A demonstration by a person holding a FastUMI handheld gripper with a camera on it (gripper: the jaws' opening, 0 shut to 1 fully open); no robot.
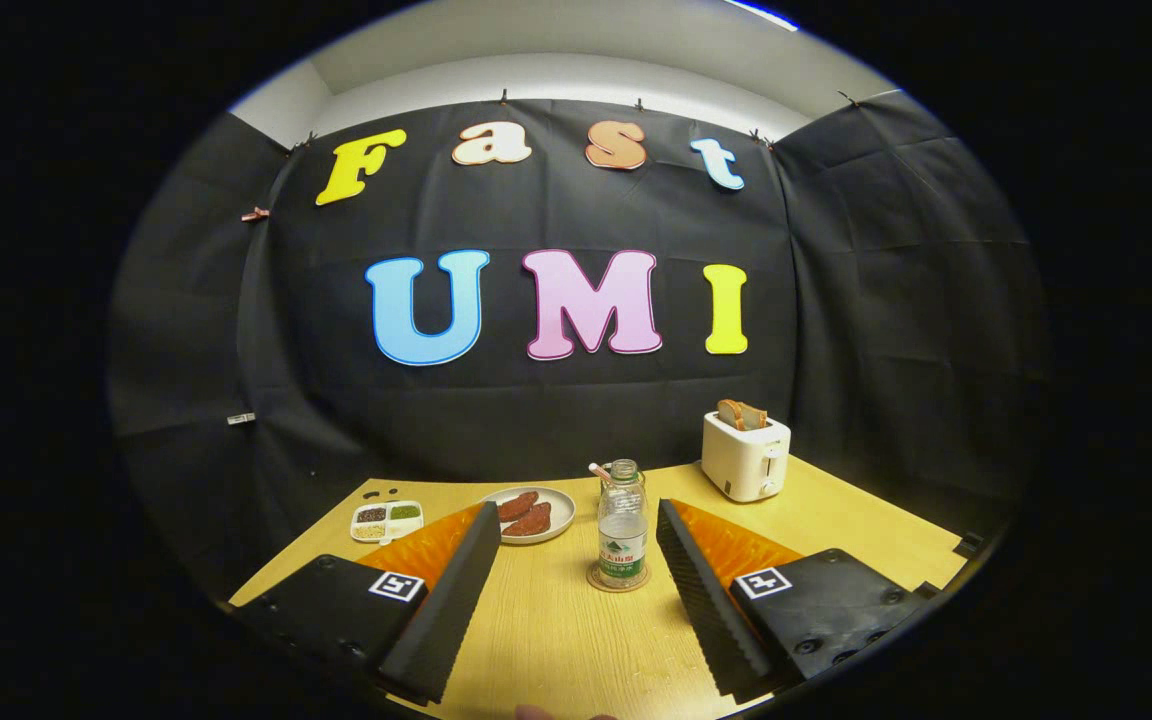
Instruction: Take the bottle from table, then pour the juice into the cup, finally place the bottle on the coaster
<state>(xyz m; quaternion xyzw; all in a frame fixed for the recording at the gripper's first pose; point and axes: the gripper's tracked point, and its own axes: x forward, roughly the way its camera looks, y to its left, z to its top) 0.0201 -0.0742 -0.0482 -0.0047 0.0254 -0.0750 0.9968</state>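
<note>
Bottle (pixel 622 530) stood upright on the coaster (pixel 618 583) mid-desk (pixel 556 640), between the spread fingers of the claw (pixel 576 520), untouched, toaster (pixel 745 456) at the far right corner

- Black cloth wall (pixel 576 400) at back & both sides, clipped along top.
- White wall (pixel 576 80) above cloth.
- Light wood table (pixel 556 620) in front; even indoor light.

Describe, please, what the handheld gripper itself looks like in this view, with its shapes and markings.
The gripper has two long wedge-shaped fingers with finely ribbed inner faces. Each finger mounts on a black block with screw holes, and each block carries a small square black-and-white marker. The jaws stand wide apart. No cable is visible.
</note>
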